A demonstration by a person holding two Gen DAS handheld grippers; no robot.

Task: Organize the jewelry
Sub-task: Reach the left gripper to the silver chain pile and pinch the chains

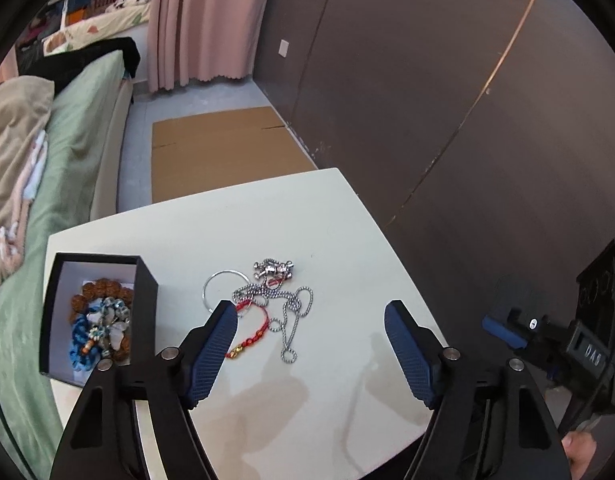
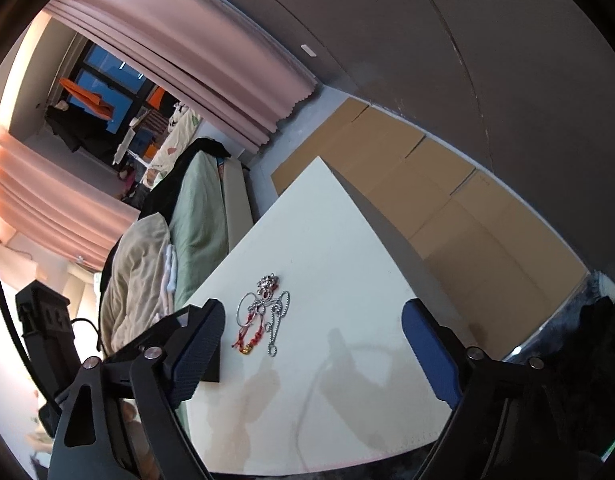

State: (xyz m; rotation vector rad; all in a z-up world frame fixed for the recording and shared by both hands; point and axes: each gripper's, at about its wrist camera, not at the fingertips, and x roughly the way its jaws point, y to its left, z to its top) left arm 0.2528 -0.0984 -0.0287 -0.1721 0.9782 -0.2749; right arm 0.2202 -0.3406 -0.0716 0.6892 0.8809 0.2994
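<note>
Both the left gripper (image 1: 311, 316) and right gripper (image 2: 311, 320) hang spread and empty over the white table (image 1: 347, 216), aimed at the tangled jewelry pile (image 1: 267, 300) mid-table; the black box (image 1: 103, 312) waits at its left edge.

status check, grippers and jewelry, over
Left gripper open, empty, above table. Right gripper open, empty. Tangled jewelry pile loose on table beside black box, some pieces already inside. Nothing blocking.
</note>
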